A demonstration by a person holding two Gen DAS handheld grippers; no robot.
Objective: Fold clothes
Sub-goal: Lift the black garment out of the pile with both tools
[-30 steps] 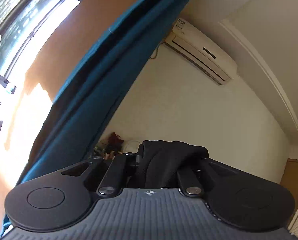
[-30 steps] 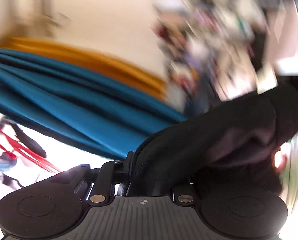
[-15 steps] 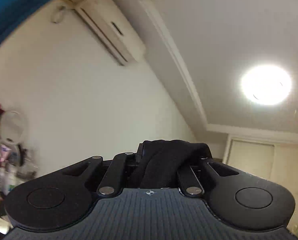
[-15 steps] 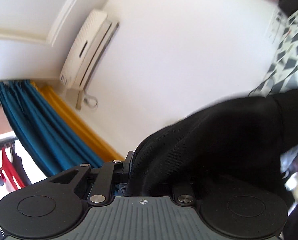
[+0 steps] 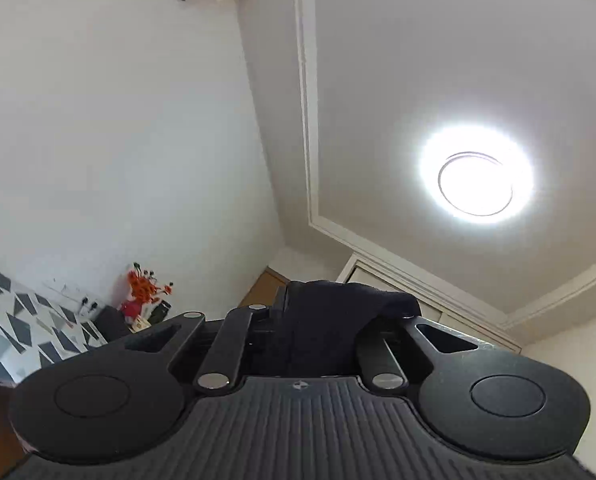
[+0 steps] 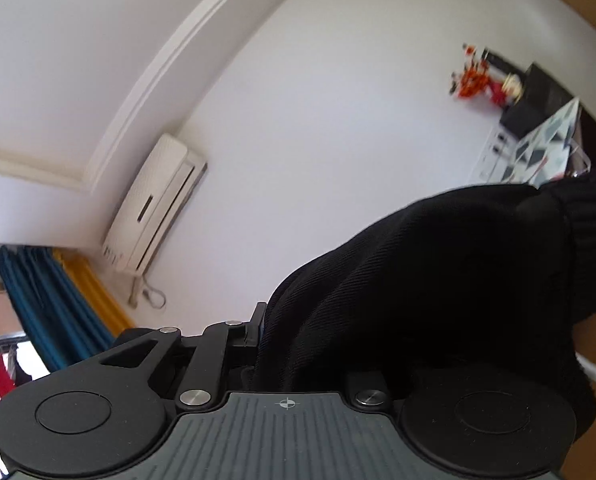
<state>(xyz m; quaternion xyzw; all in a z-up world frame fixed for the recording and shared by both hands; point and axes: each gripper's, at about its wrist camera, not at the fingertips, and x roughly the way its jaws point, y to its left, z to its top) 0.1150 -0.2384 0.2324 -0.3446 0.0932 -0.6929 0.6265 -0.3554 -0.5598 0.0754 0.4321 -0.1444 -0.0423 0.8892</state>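
A: Left tongs (image 5: 318, 312) first: they point up at the white ceiling with its round glowing ceiling lamp (image 5: 476, 184), clenched on a bunched fold of black woven garment (image 5: 330, 320) that fills the gap between the fingers.

B: And the right tongs (image 6: 298, 344) tilt up toward the white wall-mounted air conditioner (image 6: 153, 208), likewise clamped on that black cloth, which spills in a thick drape over their right side (image 6: 438, 280).

A: So the garment hangs lifted between both tools, off whatever surface lies below; that surface is out of view.

B: My read: to fold well from here, keep both grips firm, hold the two held points level and apart so the cloth hangs flat, then lower it evenly.

A: Risk is slack bunching in the middle. Any writing?

B: None legible. The air conditioner shows a dark panel, no readable brand; the patterned grey-and-white geometric fabric (image 5: 17, 328) at lower left carries no text.
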